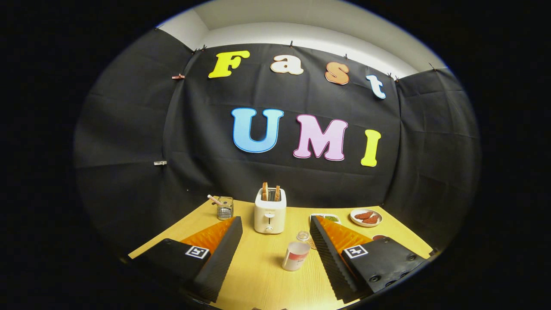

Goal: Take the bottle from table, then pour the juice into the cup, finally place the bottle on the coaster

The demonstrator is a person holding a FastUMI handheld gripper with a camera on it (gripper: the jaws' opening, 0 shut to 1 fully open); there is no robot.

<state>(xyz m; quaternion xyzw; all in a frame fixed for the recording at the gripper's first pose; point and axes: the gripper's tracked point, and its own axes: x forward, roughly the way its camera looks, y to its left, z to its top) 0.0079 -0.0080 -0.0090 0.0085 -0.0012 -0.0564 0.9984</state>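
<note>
A small white bottle (295, 255) with a red label stands on the yellow wooden table (262, 275), between my fingers and nearer the right one. Just behind it sits a small clear glass cup (303, 236). A dark reddish round edge, possibly the coaster (379, 237), peeks out beyond the right finger, mostly hidden by it. My gripper (275, 219) is open wide above the table and touches nothing.
A white toaster (270, 212) with two slices of toast stands at the back, beyond the fingertips. A glass with a straw (224, 208) is back left. A plate of browned food (366, 217) and a dish with something green (329, 218) are back right.
</note>
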